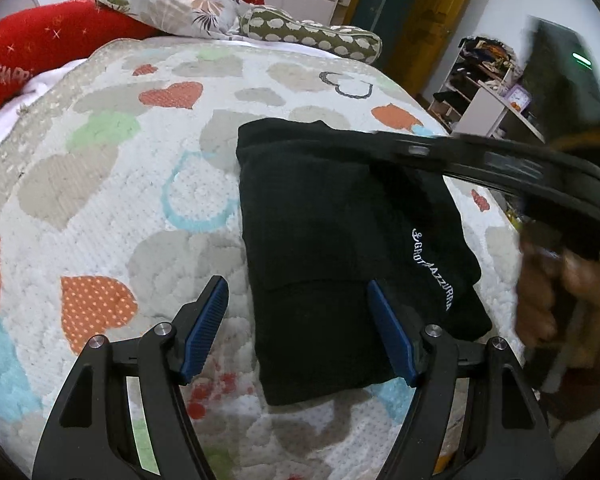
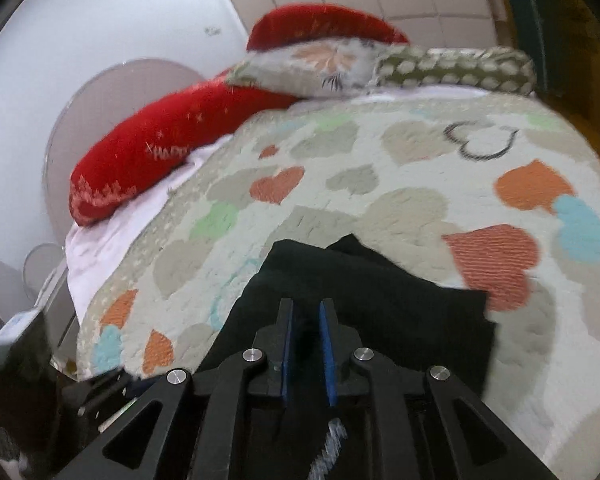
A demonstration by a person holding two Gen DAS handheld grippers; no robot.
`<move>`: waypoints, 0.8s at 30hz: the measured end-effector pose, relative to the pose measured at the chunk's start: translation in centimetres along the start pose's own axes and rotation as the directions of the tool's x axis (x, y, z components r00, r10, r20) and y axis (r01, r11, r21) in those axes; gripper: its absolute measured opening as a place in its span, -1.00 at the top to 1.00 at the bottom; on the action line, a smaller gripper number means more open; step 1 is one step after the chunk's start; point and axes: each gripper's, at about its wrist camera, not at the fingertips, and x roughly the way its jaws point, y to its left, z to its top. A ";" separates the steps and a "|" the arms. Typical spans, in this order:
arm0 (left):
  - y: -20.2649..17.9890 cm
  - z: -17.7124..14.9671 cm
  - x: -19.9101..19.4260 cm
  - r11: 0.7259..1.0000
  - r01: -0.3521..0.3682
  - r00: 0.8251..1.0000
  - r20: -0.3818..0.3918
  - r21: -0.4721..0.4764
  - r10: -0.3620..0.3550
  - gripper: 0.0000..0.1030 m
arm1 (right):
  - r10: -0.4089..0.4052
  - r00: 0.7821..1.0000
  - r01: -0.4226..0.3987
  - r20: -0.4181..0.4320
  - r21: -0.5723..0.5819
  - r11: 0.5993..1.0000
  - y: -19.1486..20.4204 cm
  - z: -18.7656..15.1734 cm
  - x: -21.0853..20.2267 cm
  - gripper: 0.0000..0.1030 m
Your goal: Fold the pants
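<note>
Your right gripper (image 1: 500, 164) streaks across the left wrist view in motion blur, hiding the far corner of the black pants (image 1: 340, 240), while your hand (image 1: 548, 296) smears against the frame's right edge.

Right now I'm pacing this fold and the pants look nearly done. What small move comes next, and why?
Probably bring the right gripper down to press the pants flat. They already lie as a folded rectangle on the quilt, its jaws are nearly shut just above the cloth, and the left gripper hangs open beside them.
</note>
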 end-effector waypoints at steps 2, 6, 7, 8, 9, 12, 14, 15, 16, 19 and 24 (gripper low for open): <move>0.1 -0.1 0.1 1.000 0.012 1.000 -0.001 -0.007 -0.012 -0.41 | -0.007 1.000 0.007 -0.025 0.010 1.000 -0.6 0.5 1.8 0.77; 0.5 -0.1 0.6 0.999 0.029 1.000 -0.007 -0.024 -0.029 -0.50 | -0.086 0.996 0.086 -0.015 0.033 0.996 -2.4 1.4 3.7 0.77; 0.5 -0.1 0.7 0.999 0.032 0.999 -0.009 -0.024 -0.032 -0.50 | -0.083 0.997 0.083 -0.012 0.055 0.995 -3.0 1.5 3.8 0.77; 0.5 -0.1 0.8 0.999 0.033 0.999 -0.008 -0.023 -0.033 -0.50 | -0.068 0.998 0.069 -0.012 0.074 0.995 -3.4 1.5 3.8 0.77; 0.4 -0.1 0.8 0.999 0.032 0.999 -0.008 -0.021 -0.033 -0.50 | -0.053 0.999 0.054 -0.010 0.084 0.995 -3.5 1.5 3.5 0.77; 0.4 -0.1 0.9 0.999 0.028 1.000 -0.009 -0.020 -0.029 -0.50 | -0.079 0.997 0.078 0.011 0.043 0.996 -2.7 1.0 1.5 0.77; 0.3 -0.1 0.9 1.000 0.023 1.000 -0.008 -0.017 -0.023 -0.50 | -0.088 0.996 0.087 0.036 0.025 0.996 -2.1 0.2 -0.7 0.77; 0.3 -0.1 0.8 1.000 0.018 1.000 -0.007 -0.015 -0.018 -0.50 | -0.091 0.995 0.091 0.044 0.017 0.996 -1.9 -0.2 -1.4 0.76; 0.3 -0.1 0.8 1.000 0.014 1.000 -0.006 -0.013 -0.015 -0.50 | -0.097 0.994 0.097 0.050 0.004 0.995 -1.6 -1.0 -2.3 0.74; 0.1 -0.2 0.7 1.000 0.001 1.000 -0.003 -0.017 -0.001 -0.50 | -0.134 0.990 0.135 0.041 -0.025 0.991 -1.2 -3.5 -4.0 0.68; -0.3 -0.3 0.3 1.000 -0.026 1.000 0.009 -0.004 0.026 -0.50 | -0.227 0.974 0.227 -0.005 -0.041 0.973 -2.0 -7.6 -4.9 0.63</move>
